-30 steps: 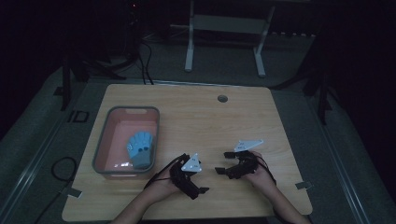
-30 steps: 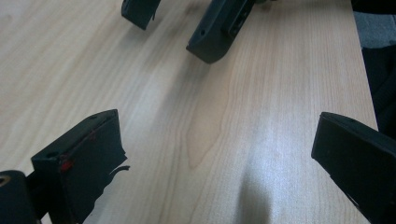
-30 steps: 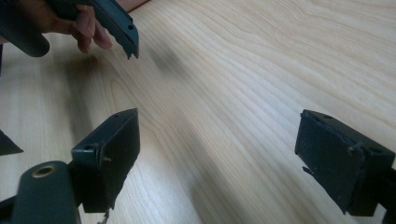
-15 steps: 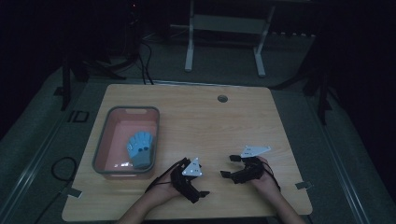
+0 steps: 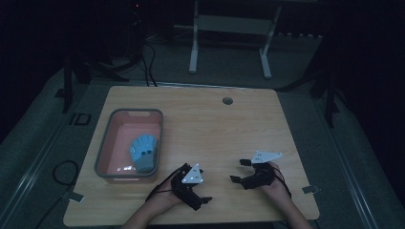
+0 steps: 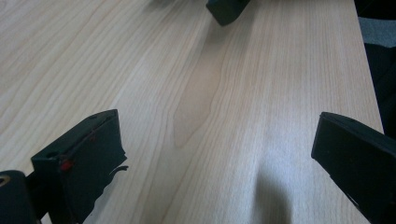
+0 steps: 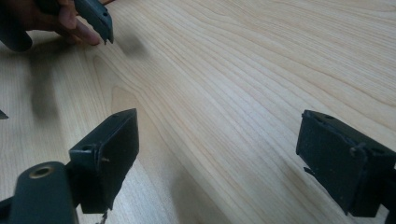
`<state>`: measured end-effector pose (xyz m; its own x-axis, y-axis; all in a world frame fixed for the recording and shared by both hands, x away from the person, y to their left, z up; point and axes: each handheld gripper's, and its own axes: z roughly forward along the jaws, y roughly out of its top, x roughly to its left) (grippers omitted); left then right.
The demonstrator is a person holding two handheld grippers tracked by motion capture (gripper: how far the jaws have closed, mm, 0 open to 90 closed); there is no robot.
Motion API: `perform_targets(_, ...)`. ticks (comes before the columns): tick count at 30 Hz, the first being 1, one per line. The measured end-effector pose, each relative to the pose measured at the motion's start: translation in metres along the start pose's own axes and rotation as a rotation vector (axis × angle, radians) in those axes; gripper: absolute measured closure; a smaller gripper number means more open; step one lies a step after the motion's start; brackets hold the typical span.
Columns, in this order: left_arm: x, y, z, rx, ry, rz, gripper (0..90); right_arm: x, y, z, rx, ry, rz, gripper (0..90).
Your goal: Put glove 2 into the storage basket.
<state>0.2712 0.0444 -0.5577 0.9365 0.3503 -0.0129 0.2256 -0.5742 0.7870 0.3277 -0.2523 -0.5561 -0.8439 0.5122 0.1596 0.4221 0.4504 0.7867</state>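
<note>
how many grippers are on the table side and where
2. The left gripper is at the table's near edge, just right of the pink bin holding a blue item. The right gripper is farther right, fingers wide apart.

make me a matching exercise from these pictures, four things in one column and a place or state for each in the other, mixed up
Things:
1. blue glove
2. pink bin
3. left gripper
4. round hole in the table

Places or states:
a. near the table's far edge
b. lying inside the bin
c. open above bare wood at the near edge
d. standing on the table's left side

Pairs: 1-b, 2-d, 3-c, 4-a
</note>
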Motion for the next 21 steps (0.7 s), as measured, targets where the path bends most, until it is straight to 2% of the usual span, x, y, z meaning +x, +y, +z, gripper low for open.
perform_targets(4, -0.002, -0.002, -0.003, -0.005, 0.010, 0.005, 2.5, 0.000, -0.002, -0.005, -0.002, -0.013, -0.014, 12.8)
perform_targets(8, -0.004, -0.005, -0.004, 0.001, 0.020, 0.005, 2.6, -0.003, -0.007, -0.011, -0.024, -0.015, 0.013, 12.9)
perform_targets(14, -0.005, -0.007, -0.004, 0.005, 0.032, 0.024, 2.6, -0.004, -0.008, -0.009, -0.019, -0.030, 0.014, 12.9)
perform_targets(21, 0.002, -0.009, -0.007, -0.037, 0.058, -0.023, 2.5, -0.008, -0.008, -0.011, -0.039, -0.048, 0.029, 12.9)
